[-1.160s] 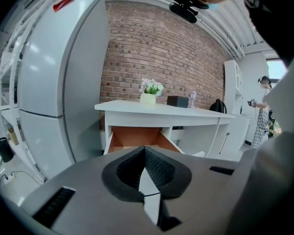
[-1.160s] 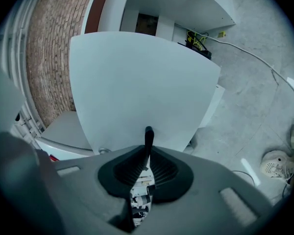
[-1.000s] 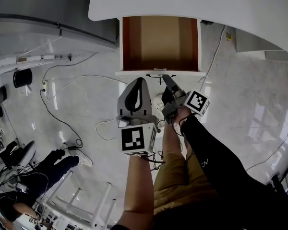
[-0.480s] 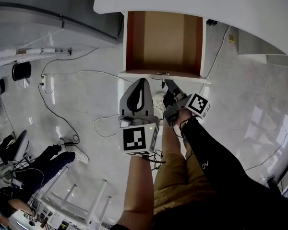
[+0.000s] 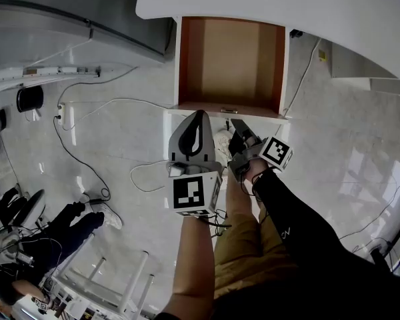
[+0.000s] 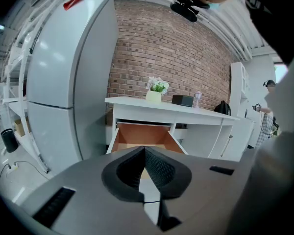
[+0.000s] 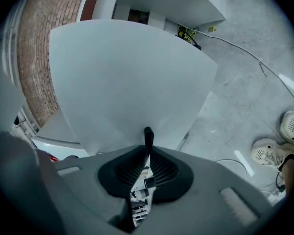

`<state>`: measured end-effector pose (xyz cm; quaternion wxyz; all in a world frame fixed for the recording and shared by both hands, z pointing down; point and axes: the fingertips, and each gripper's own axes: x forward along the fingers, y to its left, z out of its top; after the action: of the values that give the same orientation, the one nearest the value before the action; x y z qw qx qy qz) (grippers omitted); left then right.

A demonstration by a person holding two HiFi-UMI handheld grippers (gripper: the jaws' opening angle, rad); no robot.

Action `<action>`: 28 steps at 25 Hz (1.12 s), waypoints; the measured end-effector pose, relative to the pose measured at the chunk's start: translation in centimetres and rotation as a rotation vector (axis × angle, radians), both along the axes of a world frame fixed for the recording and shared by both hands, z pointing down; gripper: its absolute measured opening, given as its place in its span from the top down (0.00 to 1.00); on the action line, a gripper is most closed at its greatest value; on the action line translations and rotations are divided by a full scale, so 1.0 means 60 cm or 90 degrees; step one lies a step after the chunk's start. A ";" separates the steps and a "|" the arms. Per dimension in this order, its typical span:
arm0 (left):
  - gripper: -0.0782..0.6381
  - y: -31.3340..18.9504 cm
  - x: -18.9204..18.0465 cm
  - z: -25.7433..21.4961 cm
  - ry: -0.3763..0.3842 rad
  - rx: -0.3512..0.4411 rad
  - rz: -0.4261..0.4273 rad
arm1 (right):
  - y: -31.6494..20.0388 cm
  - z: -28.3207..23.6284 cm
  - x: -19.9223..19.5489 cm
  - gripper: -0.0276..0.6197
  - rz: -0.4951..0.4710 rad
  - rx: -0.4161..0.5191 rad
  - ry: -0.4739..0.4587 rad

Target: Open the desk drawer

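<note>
The desk drawer (image 5: 230, 62) stands pulled out of the white desk (image 5: 267, 2), its brown inside empty. My right gripper (image 5: 235, 121) is at the drawer's white front, shut on the small dark handle (image 7: 148, 137), which stands upright between the pads in the right gripper view. That white drawer front (image 7: 132, 82) fills most of that view. My left gripper (image 5: 199, 115) hangs just left of it, short of the drawer front, shut with nothing between its pads. The left gripper view looks over the shut left gripper (image 6: 144, 153) at the open drawer (image 6: 144, 137).
A tall white fridge (image 6: 63, 82) stands left of the desk. Cables (image 5: 87, 165) and a power strip (image 5: 62, 120) lie on the marble floor at left. Another person (image 5: 67, 225) sits at lower left. A flower pot (image 6: 154, 96) and a dark box (image 6: 182, 100) stand on the desk.
The drawer has slid a little farther out of the desk, with the right gripper still shut on its handle and drawing back toward me. The left gripper has stayed put.
</note>
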<state>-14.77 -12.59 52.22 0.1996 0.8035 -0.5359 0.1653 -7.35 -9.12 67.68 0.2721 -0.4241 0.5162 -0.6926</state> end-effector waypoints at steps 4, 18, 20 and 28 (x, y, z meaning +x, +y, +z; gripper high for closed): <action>0.88 -0.010 -0.007 0.004 0.005 -0.004 0.001 | -0.008 0.000 -0.007 0.91 0.005 0.001 0.000; 0.88 -0.052 -0.036 0.003 0.024 -0.006 -0.001 | -0.035 0.007 -0.039 0.90 0.000 0.018 0.006; 0.88 -0.028 -0.015 -0.010 0.022 -0.003 0.004 | -0.012 -0.002 -0.017 0.90 -0.004 0.025 0.013; 0.88 -0.011 -0.013 -0.016 0.019 0.007 0.012 | 0.001 0.018 -0.009 0.90 0.010 0.011 0.023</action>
<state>-15.54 -13.25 51.24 0.2017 0.8118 -0.5264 0.1523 -7.88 -9.04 68.75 0.2719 -0.4382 0.5234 -0.6782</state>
